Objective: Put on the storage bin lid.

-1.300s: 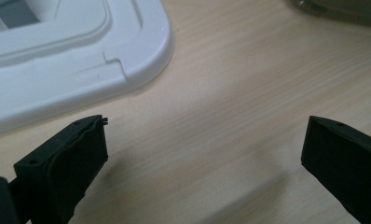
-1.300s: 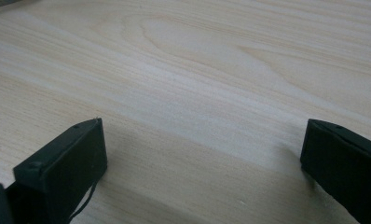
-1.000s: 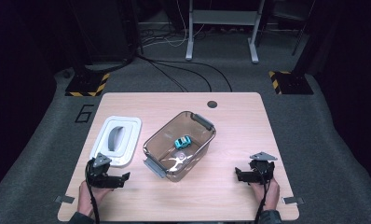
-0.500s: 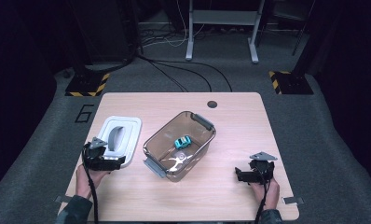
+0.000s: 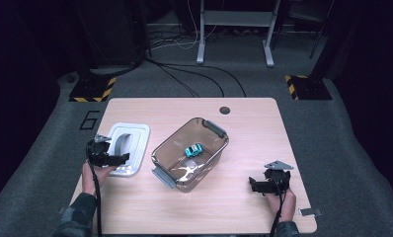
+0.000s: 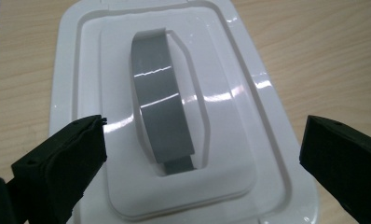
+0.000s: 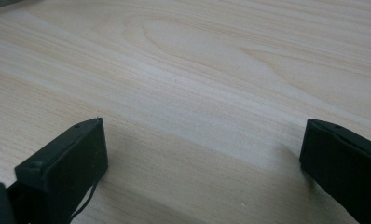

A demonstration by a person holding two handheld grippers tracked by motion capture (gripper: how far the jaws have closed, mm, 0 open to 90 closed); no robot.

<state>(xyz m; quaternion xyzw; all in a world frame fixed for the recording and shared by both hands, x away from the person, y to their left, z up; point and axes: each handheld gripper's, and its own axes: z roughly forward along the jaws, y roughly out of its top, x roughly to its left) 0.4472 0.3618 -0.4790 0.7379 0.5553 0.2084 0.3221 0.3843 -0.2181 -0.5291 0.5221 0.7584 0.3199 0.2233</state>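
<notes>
Over white lid (image 6: 183,116) w/ grey handle (image 6: 161,100): L tongs (image 6: 200,154) wide; R tongs (image 7: 202,154) wide

High view overhead; gripper views hug table (image 5: 244,113).

Desk (image 5: 244,207), pale wood grain, round dark grommet hole (image 5: 224,110) near its far edge. Clear brown plastic bin (image 5: 171,153) with grey end latches, set diagonally mid-desk; small turquoise toy car (image 5: 193,149) inside it. Grey carpet (image 5: 333,128) around; two black-and-yellow striped floor plates (image 5: 90,91); black cables (image 5: 194,79); metal stand legs (image 5: 234,37) beyond.
</notes>
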